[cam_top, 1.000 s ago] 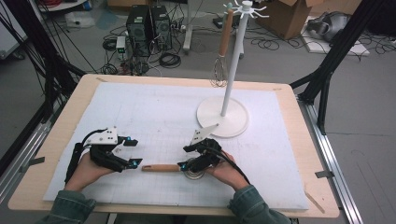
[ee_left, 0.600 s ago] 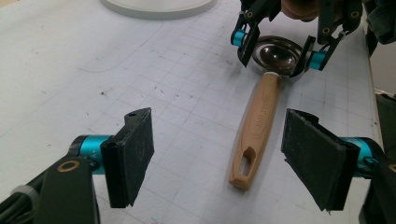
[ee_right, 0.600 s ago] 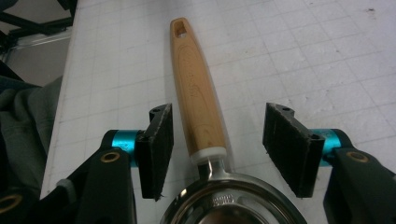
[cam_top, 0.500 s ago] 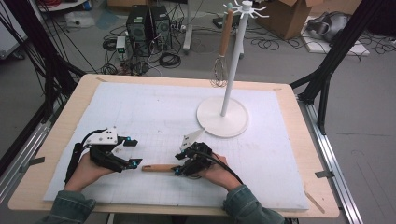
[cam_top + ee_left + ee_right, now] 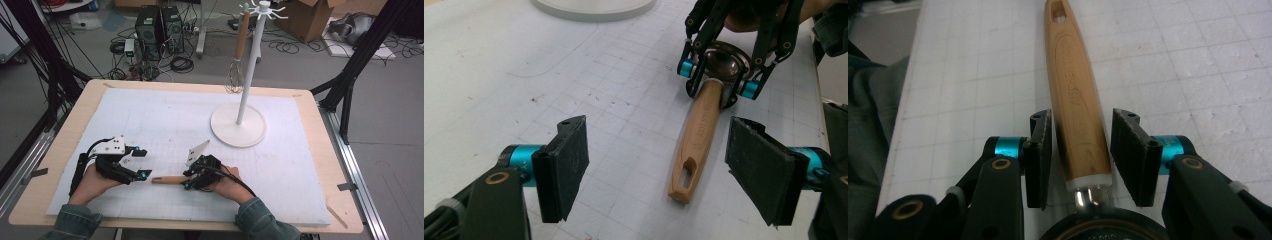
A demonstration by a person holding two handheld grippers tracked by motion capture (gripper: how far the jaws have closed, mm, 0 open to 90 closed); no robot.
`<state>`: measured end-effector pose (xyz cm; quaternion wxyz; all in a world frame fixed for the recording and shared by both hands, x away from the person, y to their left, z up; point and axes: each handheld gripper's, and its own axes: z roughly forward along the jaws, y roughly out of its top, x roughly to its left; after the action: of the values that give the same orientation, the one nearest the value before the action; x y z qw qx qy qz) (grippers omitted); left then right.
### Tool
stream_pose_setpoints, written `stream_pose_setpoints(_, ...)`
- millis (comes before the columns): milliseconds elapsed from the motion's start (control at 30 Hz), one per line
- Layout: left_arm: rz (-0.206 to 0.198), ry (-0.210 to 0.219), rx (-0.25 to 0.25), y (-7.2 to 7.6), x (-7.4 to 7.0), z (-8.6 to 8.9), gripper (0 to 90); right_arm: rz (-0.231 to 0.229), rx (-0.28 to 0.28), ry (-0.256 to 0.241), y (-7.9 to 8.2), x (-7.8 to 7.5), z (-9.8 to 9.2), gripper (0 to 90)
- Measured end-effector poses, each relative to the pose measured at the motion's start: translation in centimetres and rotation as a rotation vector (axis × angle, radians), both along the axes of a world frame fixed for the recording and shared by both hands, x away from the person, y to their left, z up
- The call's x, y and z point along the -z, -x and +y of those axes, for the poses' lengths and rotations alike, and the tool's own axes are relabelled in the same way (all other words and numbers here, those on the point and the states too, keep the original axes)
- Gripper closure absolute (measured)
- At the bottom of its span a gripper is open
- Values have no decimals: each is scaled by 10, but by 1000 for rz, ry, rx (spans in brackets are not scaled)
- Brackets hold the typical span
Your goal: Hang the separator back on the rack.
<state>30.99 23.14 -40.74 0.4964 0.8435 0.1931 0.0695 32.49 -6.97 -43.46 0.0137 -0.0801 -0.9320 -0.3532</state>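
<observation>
We're at a wooden worktop under a white gridded mat, with a white hanging stand already holding a whisk and a cable-strewn floor behind it, so we figure stuff gets hung up there. The left tool hangs wide open just short of the handle's slotted tip. The wooden-handled utensil lies flat on the mat near the front edge, and the right tool straddles its handle by the metal neck, pads just off the wood, probably closing to lift it.

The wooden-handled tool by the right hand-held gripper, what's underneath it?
The wooden handle lies flat on the white gridded mat. The mat directly beneath it is covered.
</observation>
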Motion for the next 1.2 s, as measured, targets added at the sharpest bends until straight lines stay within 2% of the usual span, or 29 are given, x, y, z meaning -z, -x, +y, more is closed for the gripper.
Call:
stream_pose_setpoints(433,1,-1,-3,0,0,0,250,-31,-29,36,0,-1,3,665)
stream_pose_setpoints(700,1,3,-9,0,0,1,251,-8,-44,39,-1,-3,2,682)
stream_pose_setpoints(767,3,1,-2,0,1,-1,250,-38,-57,61,1,-3,5,680)
stream_pose_setpoints(833,5,-2,-4,0,1,-2,250,-33,-54,69,1,-3,6,679)
stream_pose_setpoints(1200,2,-1,-2,0,1,-1,250,-34,-62,66,1,-4,5,699)
